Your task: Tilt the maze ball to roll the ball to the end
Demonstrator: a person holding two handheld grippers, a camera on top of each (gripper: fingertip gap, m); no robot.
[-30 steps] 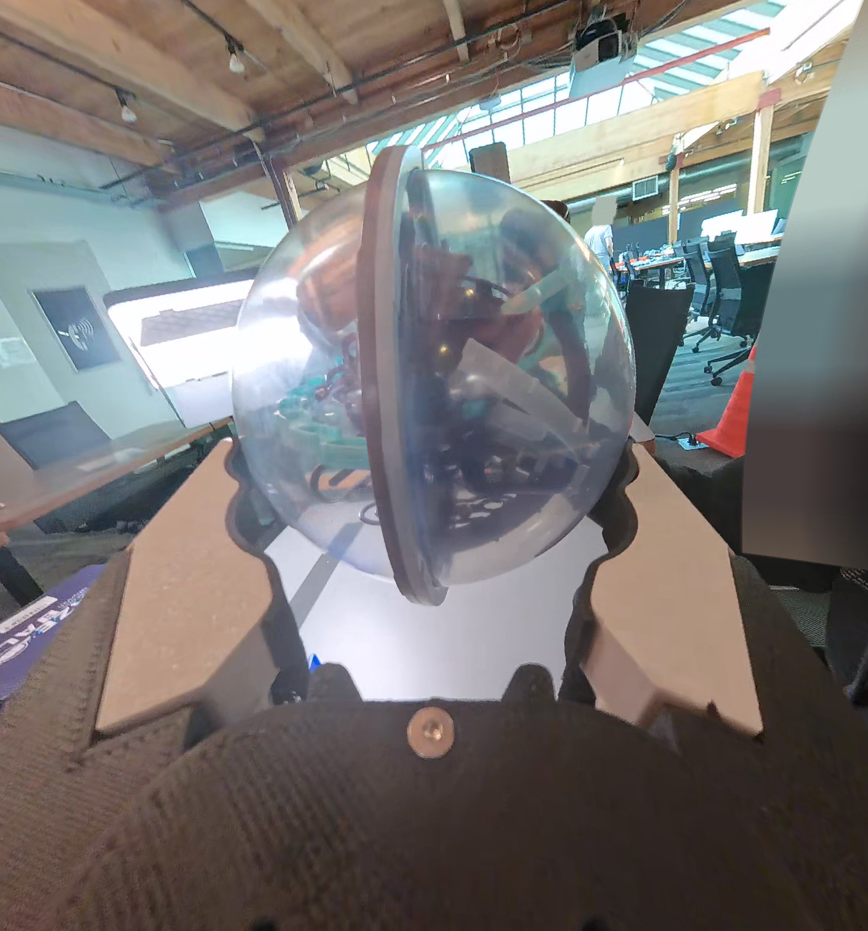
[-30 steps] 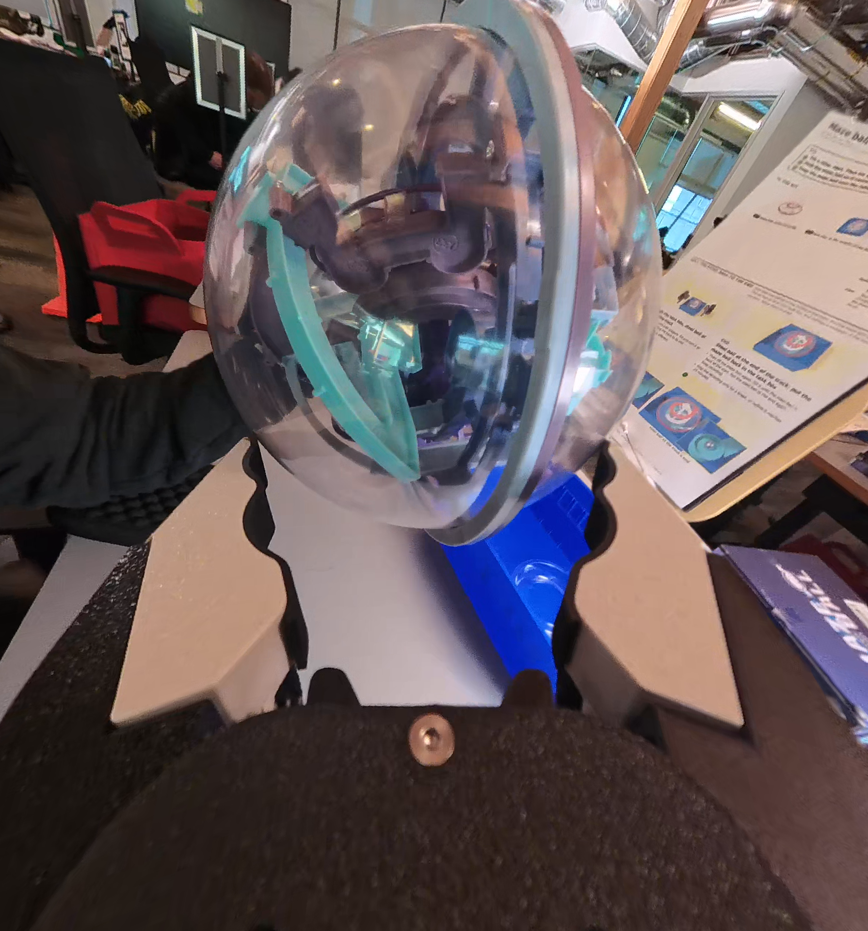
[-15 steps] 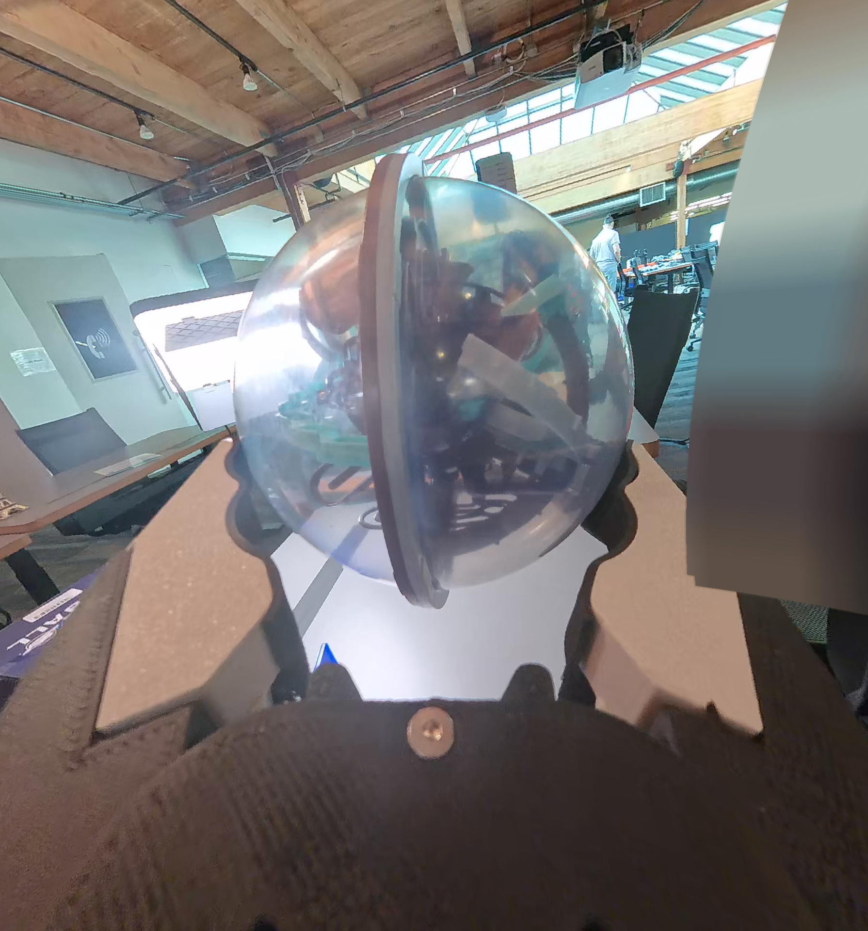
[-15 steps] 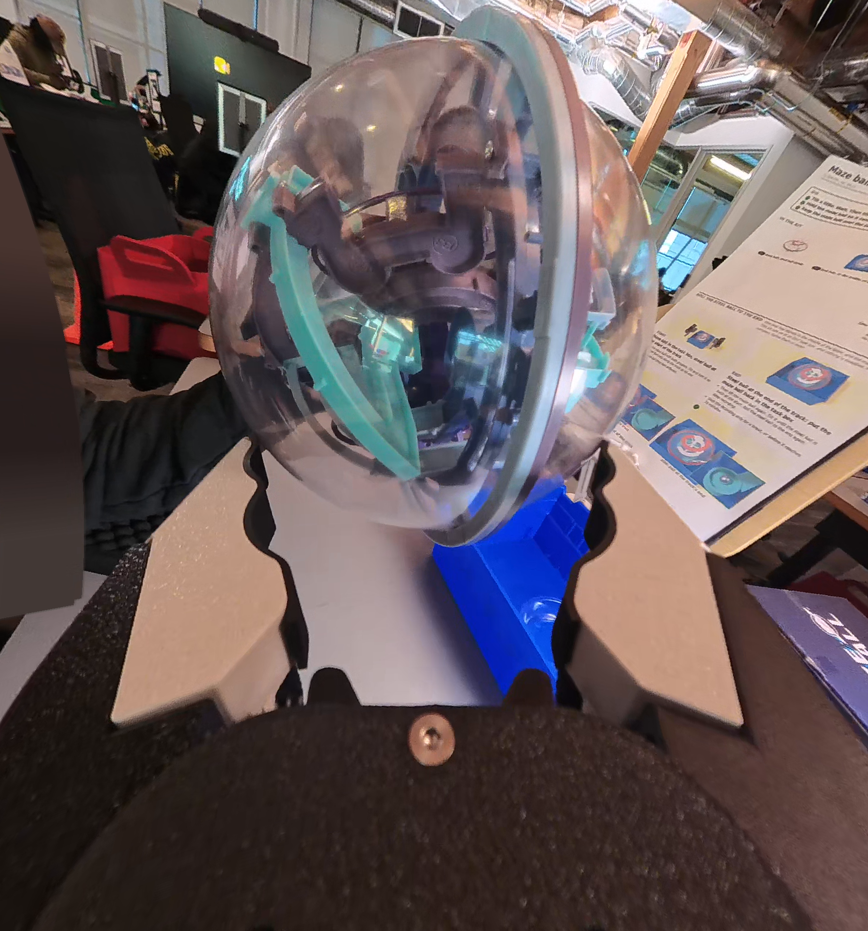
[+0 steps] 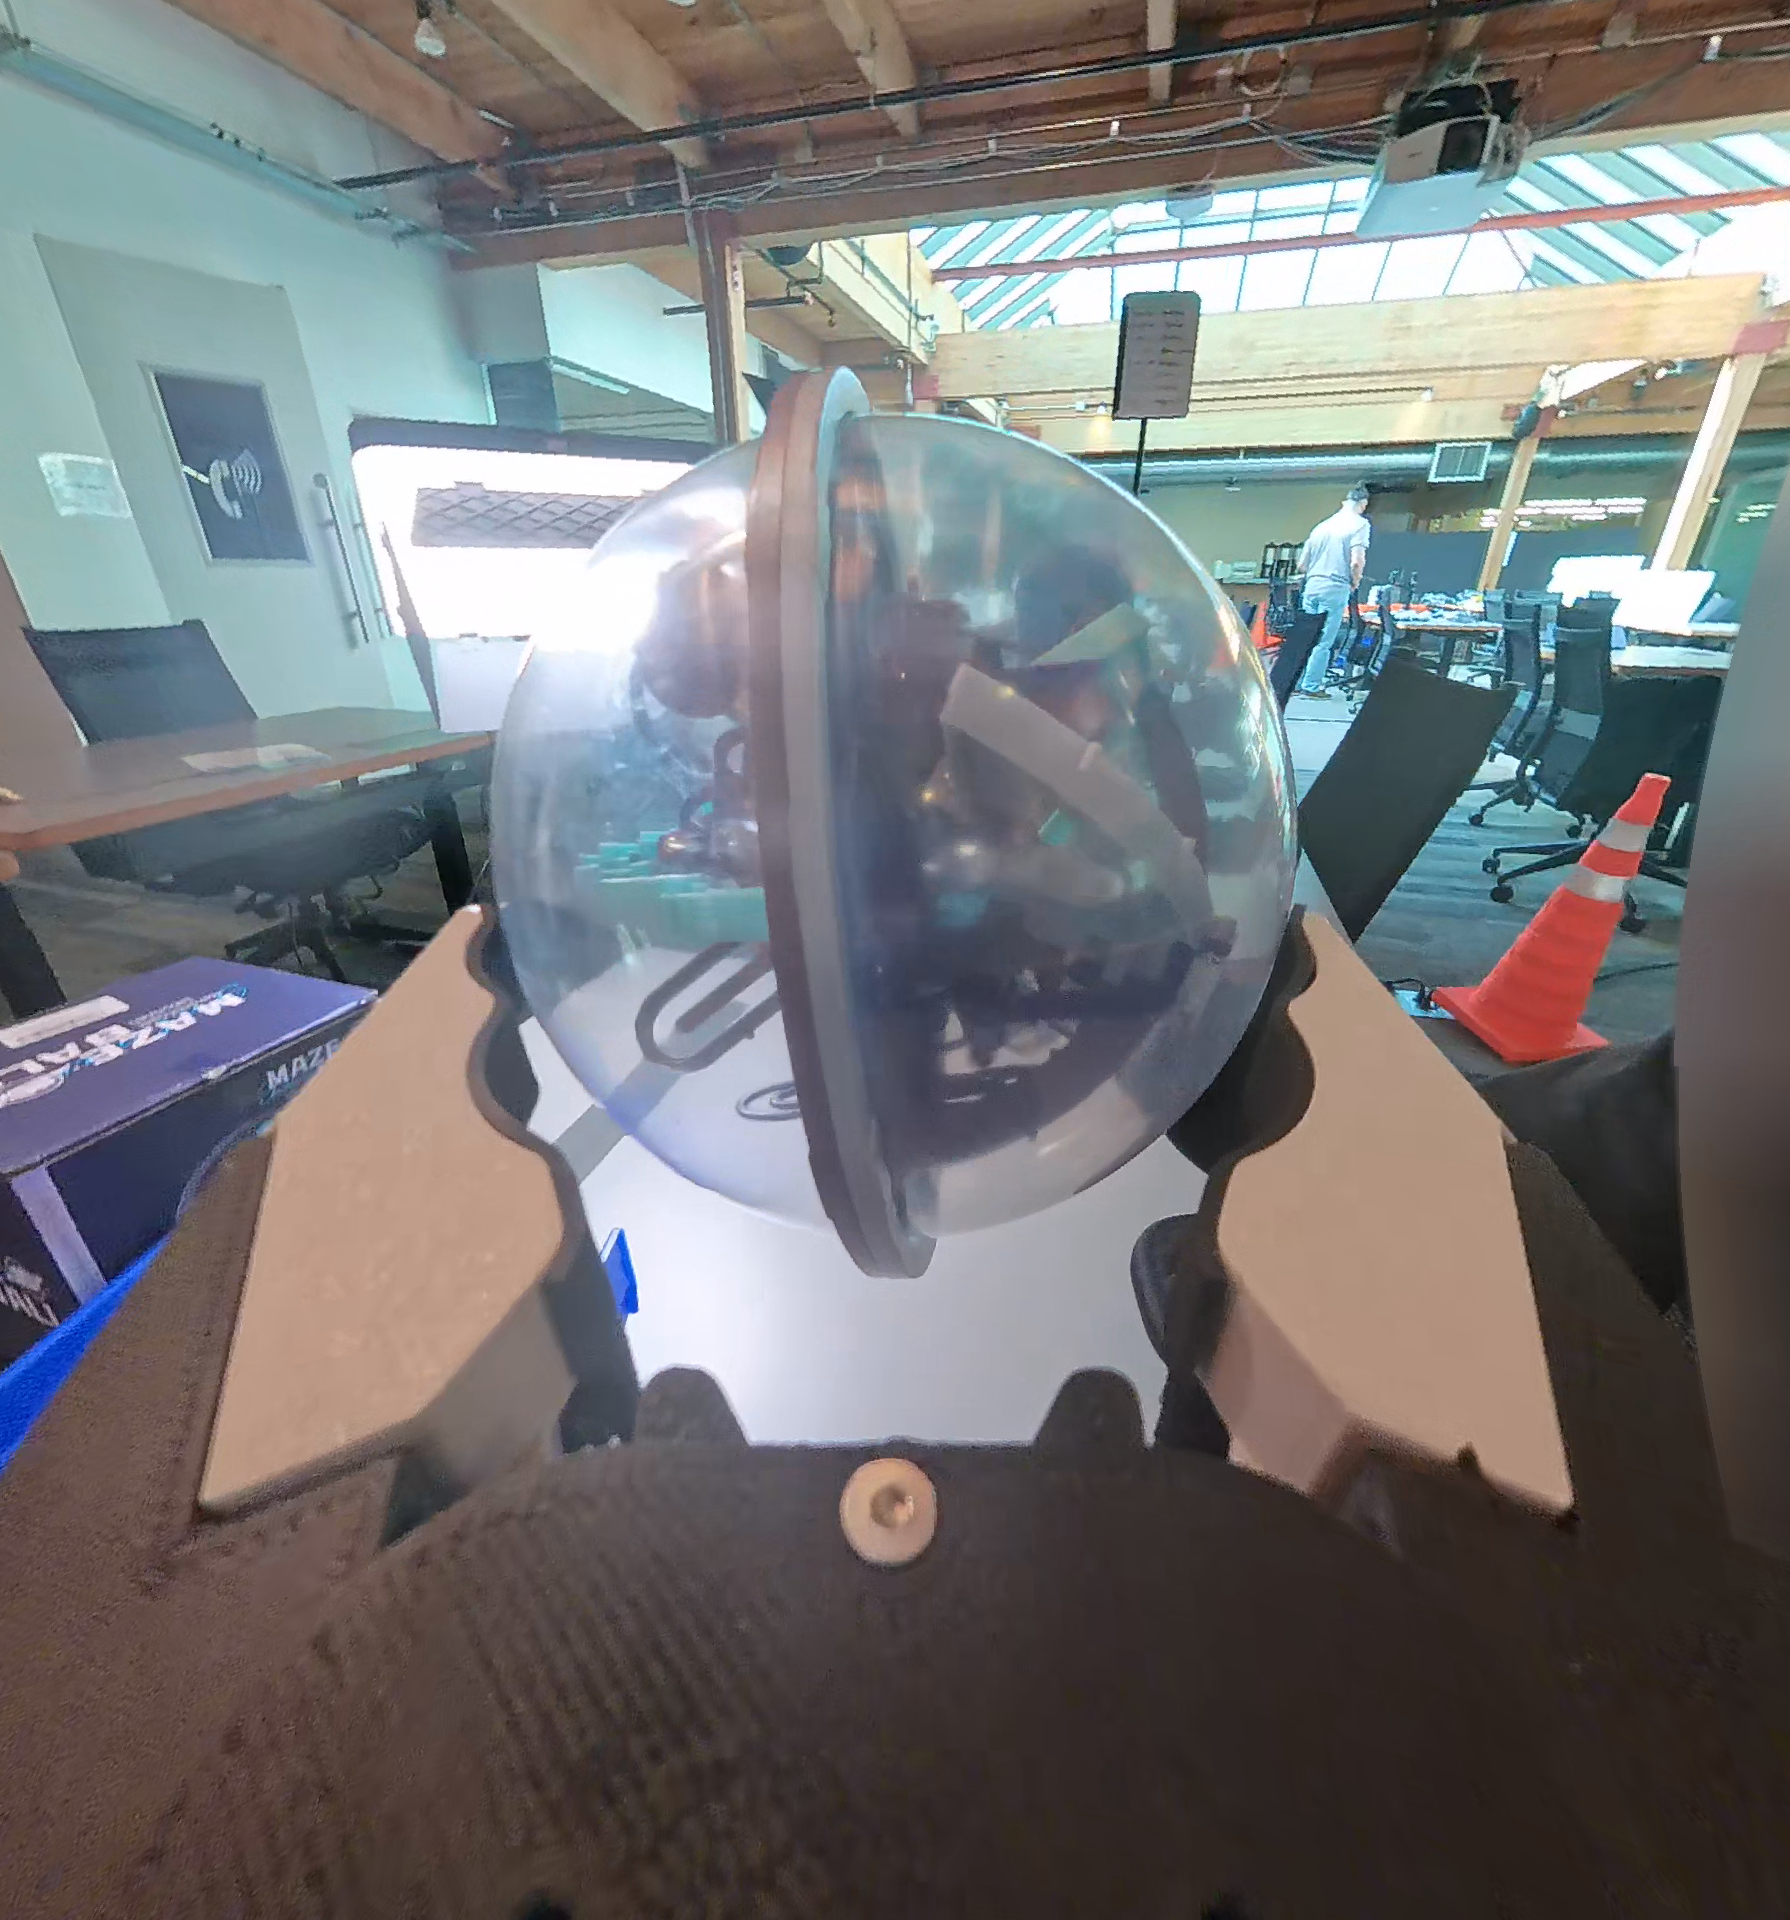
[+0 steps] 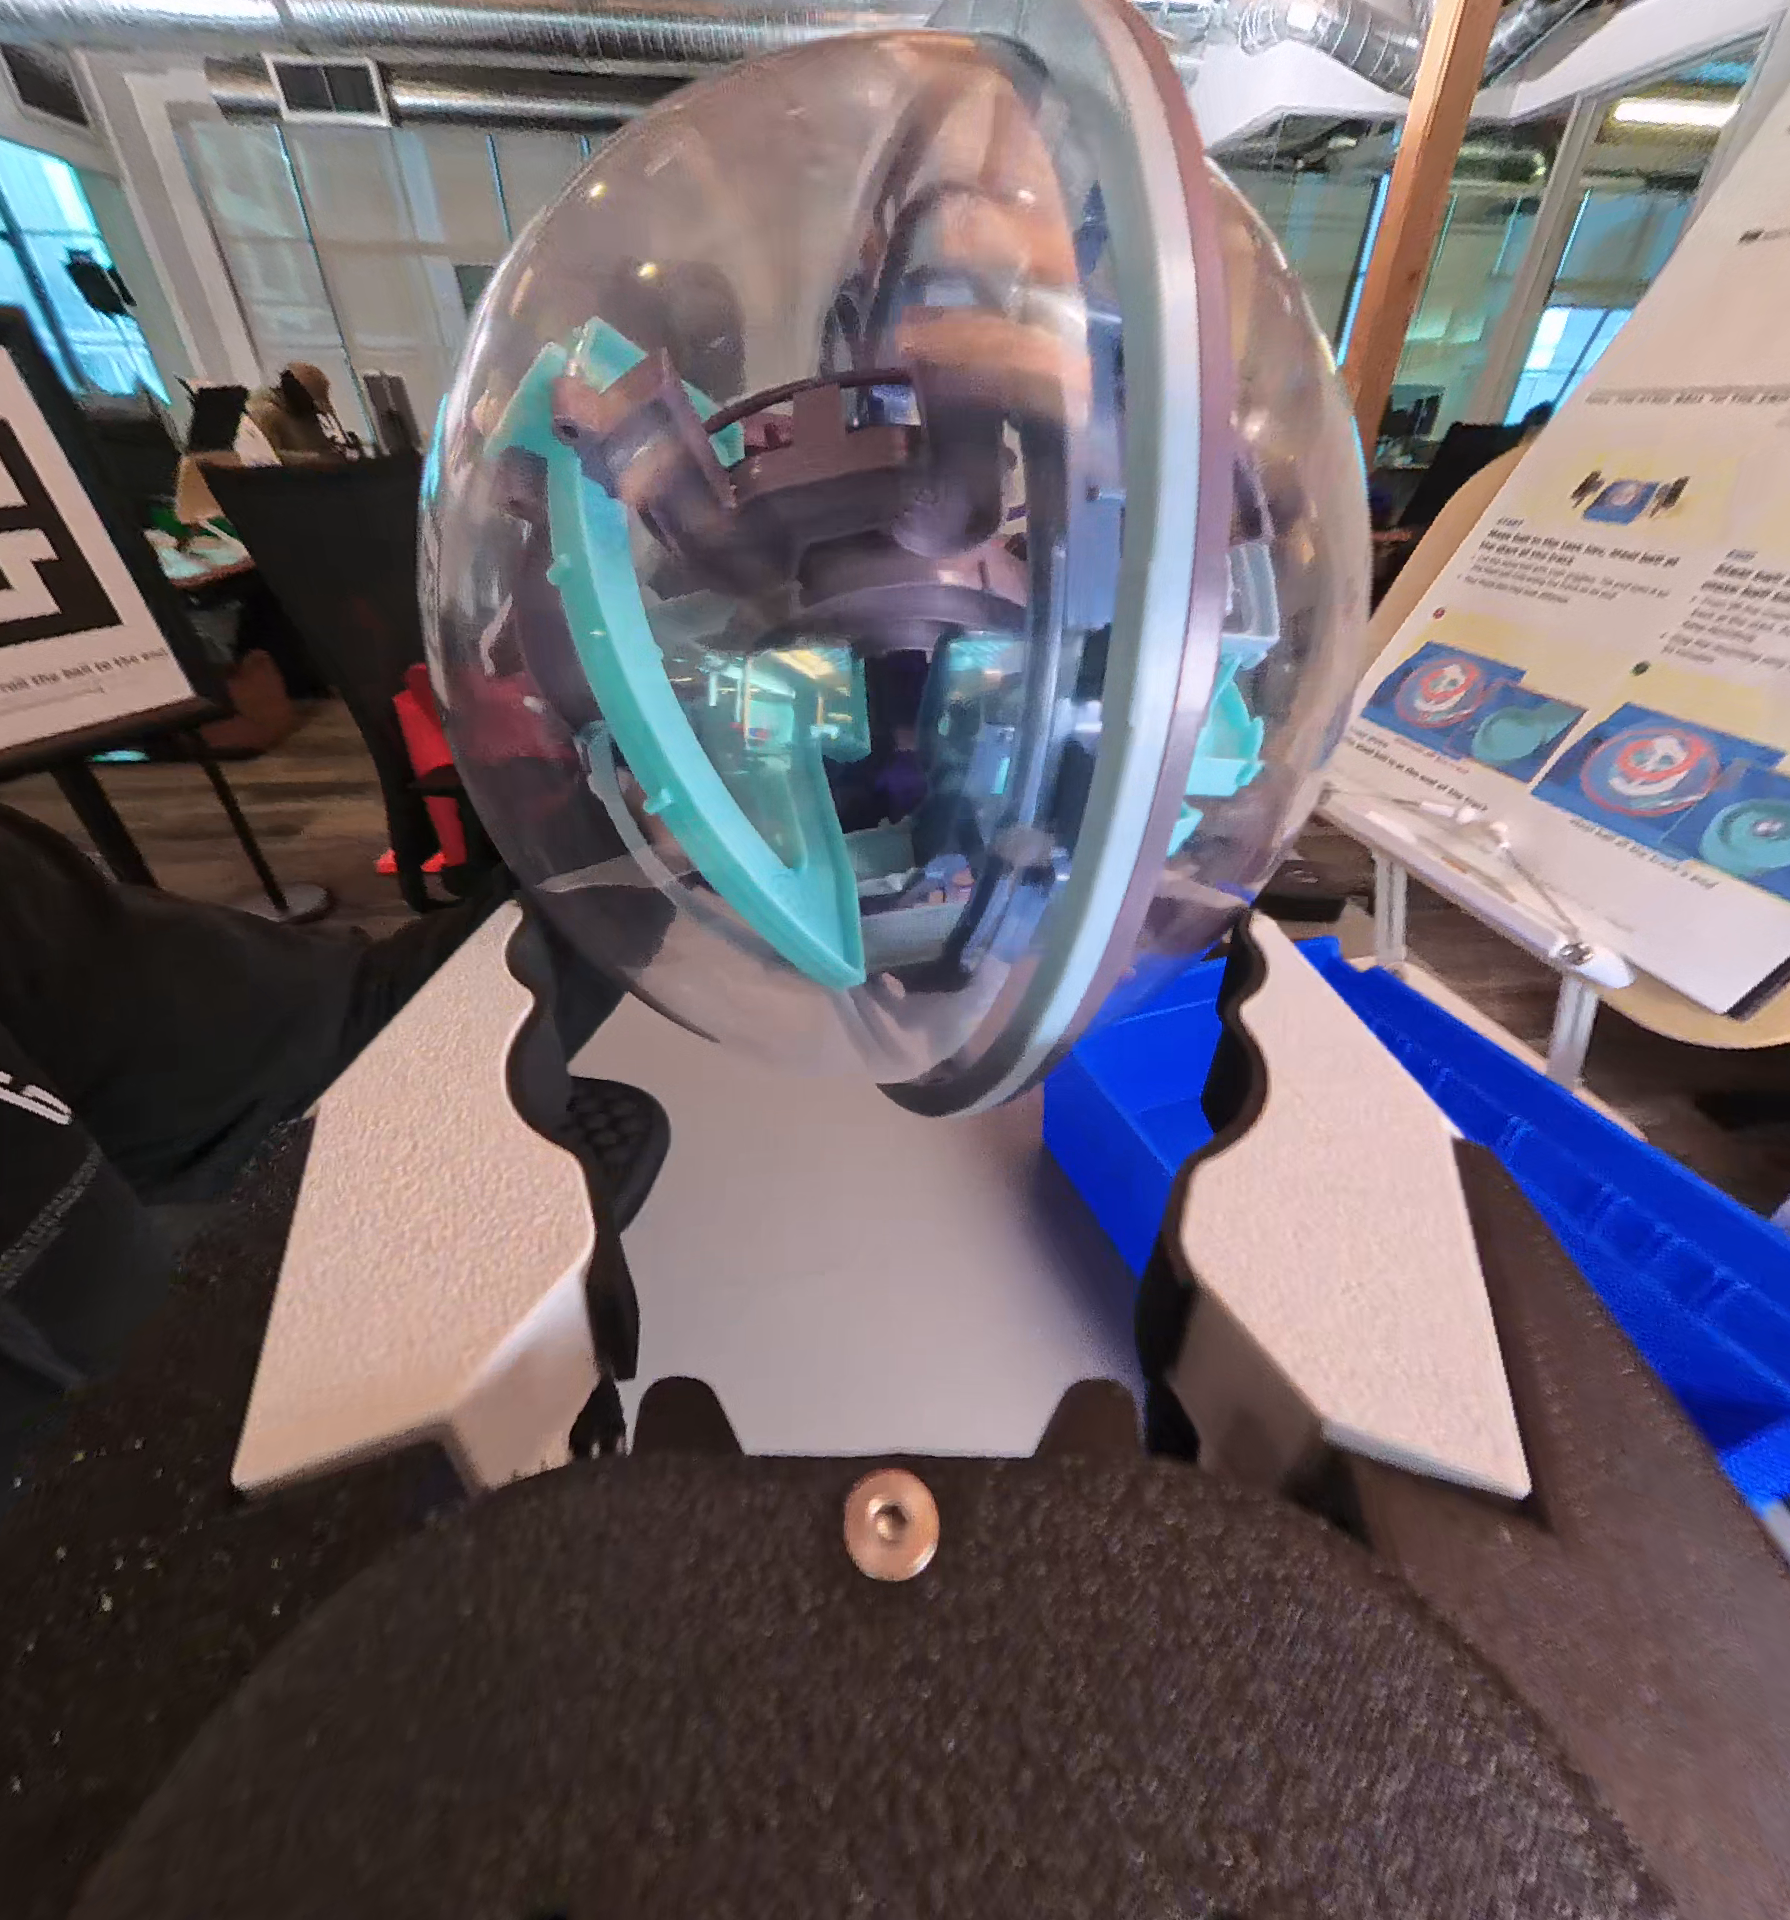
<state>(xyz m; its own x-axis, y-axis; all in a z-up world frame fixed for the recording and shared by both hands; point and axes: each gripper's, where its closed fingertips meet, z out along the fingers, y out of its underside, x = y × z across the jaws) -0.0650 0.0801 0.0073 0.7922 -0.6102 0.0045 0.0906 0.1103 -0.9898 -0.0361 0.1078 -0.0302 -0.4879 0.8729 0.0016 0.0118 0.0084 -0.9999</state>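
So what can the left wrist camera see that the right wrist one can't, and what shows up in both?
Only the left wrist view shows the orange traffic cone, the dark blue box, the wooden desk and the wooden ceiling beams.

Only the right wrist view shows the illustrated instruction board on its stand, the black-and-white marker sign and most of the blue bin.

Both show the clear maze ball, lifted above the white table, with each view's own fingers closed against its sides.

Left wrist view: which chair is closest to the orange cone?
The black chair just behind the cone, right of the maze ball; the others sit far left or deeper back.
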